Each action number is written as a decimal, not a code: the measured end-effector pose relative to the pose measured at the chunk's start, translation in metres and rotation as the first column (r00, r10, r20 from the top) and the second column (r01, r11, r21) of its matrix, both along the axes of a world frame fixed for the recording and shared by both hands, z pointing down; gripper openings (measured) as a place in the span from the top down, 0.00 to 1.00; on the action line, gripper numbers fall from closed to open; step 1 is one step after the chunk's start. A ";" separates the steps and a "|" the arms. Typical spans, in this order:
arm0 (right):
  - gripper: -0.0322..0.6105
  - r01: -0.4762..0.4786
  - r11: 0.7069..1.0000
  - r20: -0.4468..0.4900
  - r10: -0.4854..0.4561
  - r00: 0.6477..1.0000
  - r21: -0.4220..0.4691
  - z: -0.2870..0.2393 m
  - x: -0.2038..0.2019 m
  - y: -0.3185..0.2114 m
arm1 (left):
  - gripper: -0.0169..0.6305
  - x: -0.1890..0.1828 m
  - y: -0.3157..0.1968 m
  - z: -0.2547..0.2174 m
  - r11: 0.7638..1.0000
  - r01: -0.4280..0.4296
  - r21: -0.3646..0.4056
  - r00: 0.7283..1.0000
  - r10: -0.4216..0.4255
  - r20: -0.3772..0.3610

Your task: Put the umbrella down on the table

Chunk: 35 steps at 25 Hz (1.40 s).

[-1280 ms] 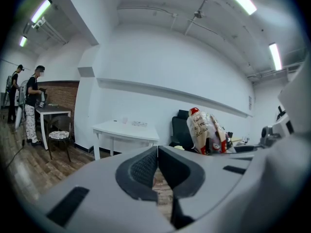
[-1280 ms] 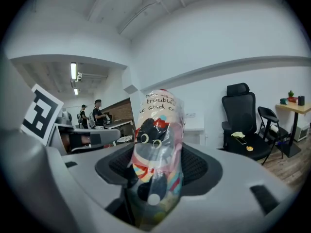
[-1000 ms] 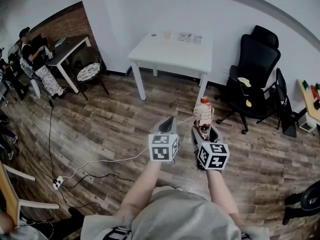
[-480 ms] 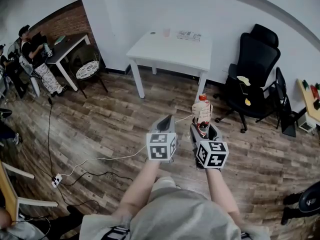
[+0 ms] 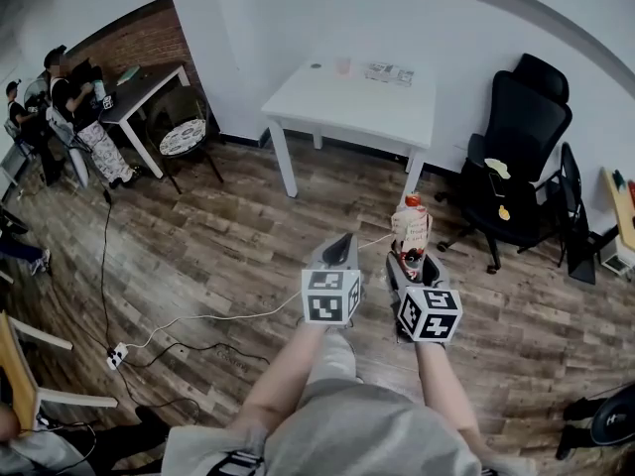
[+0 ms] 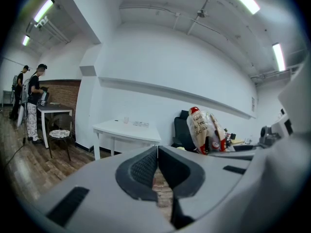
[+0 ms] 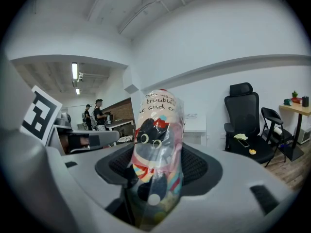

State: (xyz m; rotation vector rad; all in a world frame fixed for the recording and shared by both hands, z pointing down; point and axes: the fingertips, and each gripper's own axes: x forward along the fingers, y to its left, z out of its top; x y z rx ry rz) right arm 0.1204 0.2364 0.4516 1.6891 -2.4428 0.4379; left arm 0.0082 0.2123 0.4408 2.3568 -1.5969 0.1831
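White table [image 5: 337, 99] by the far wall, well apart from both grippers | right gripper [image 5: 408, 266]: jaws clamped on folded umbrella [image 5: 410, 228] in a clear printed sleeve, upright above the wood-plank floor [image 5: 218, 246] | left gripper [image 5: 339, 242]: jaws pressed together, nothing between, just beside the right

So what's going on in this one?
A person holds a claw in each hand. The right claw is clamped on a folded, plastic-wrapped umbrella, held upright. The left claw is shut and empty. The white table stands ahead across the room; the umbrella isn't on it yet.
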 end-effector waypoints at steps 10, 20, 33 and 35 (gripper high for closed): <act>0.53 0.002 1.000 -0.033 -0.001 0.999 0.017 -0.002 -0.009 -0.092 | 0.96 -0.026 -0.096 -0.006 1.000 0.027 0.010 1.000 -0.027 0.000; 0.53 -0.008 1.000 -0.025 0.009 1.000 0.013 -0.009 -0.034 -0.207 | 0.96 -0.051 -0.205 -0.008 1.000 0.021 -0.006 1.000 -0.021 0.016; 0.53 -0.028 0.999 0.007 0.028 1.000 0.017 -0.019 -0.081 -0.346 | 0.96 -0.094 -0.344 -0.019 1.000 0.011 0.004 1.000 -0.011 -0.013; 0.53 -0.033 0.999 0.005 0.033 0.999 0.019 -0.019 -0.089 -0.364 | 0.96 -0.102 -0.362 -0.016 1.000 0.006 -0.002 1.000 -0.006 -0.010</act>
